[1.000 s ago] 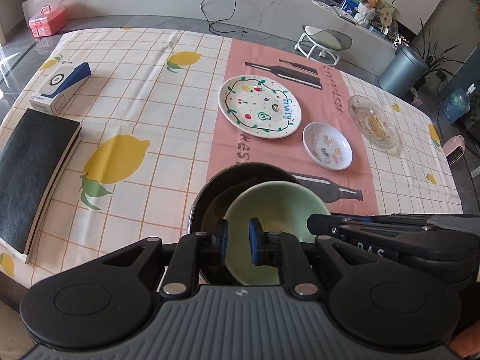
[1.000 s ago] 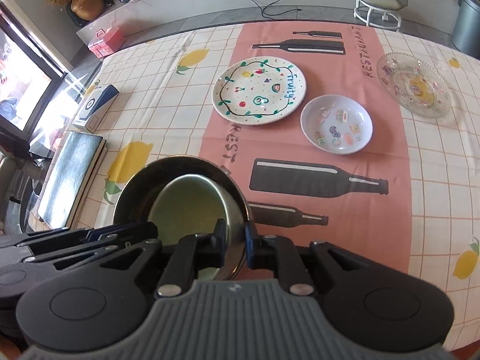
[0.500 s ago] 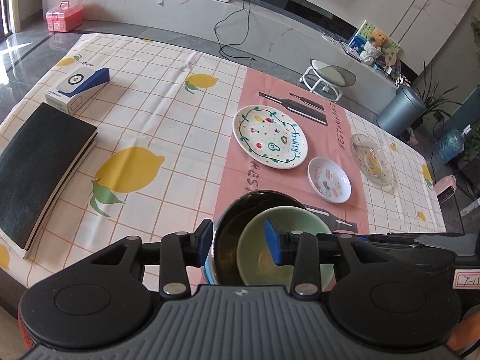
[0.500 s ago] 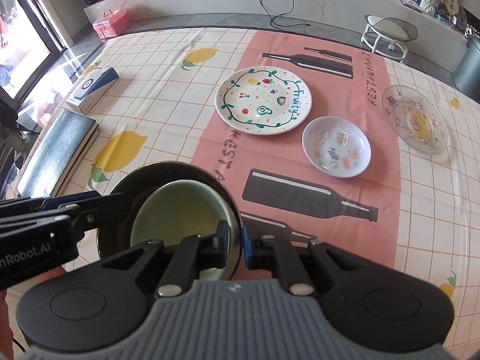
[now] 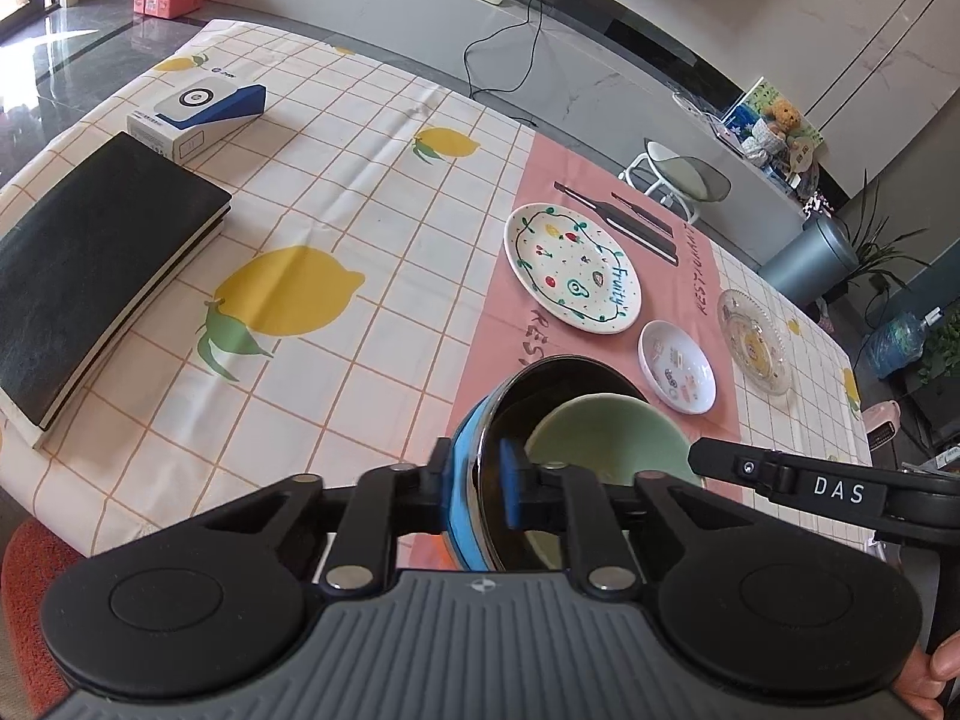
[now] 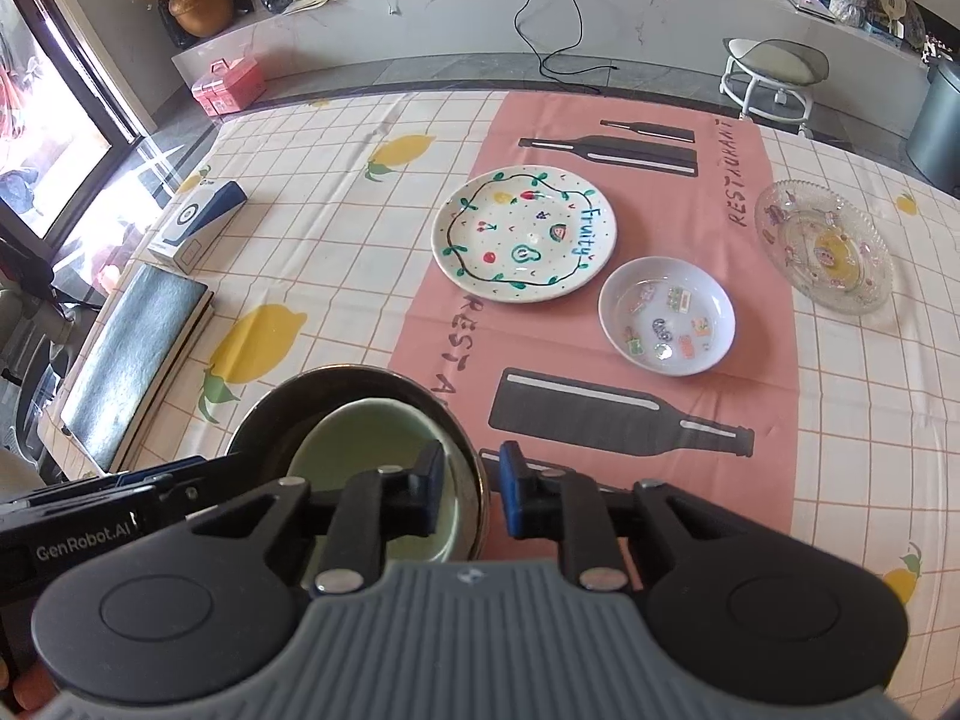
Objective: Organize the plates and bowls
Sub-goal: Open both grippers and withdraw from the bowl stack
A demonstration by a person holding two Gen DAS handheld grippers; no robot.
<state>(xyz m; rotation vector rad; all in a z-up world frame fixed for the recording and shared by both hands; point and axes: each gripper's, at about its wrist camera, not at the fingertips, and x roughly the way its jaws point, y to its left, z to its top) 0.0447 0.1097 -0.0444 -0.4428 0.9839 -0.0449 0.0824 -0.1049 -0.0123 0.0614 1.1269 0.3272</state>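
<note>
1. The tabletop, under a checked lemon-print cloth with a pink bottle-print runner, fills both views; its near edge is hidden behind the gripper bodies.
2. A black notebook lies at the left of the left wrist view, its lower corner cut off by the frame edge; a white-and-blue box sits just beyond it.
3. The dark metal bowl with a blue outer wall sits low in the centre, its near half hidden by the gripper.
4. The pale green bowl rests tilted inside the dark one, partly covered.
5. The fruit-painted plate lies mid-frame on the runner; the small white dish is just beside it to the lower right, and the clear glass plate sits apart, further right.
6. The left gripper has just been closing its jaws, which now pinch the dark bowl's left rim.
7. The right gripper has its jaws clamped on the dark bowl's right rim; whether the green bowl's edge is also caught is hard to tell.
</note>
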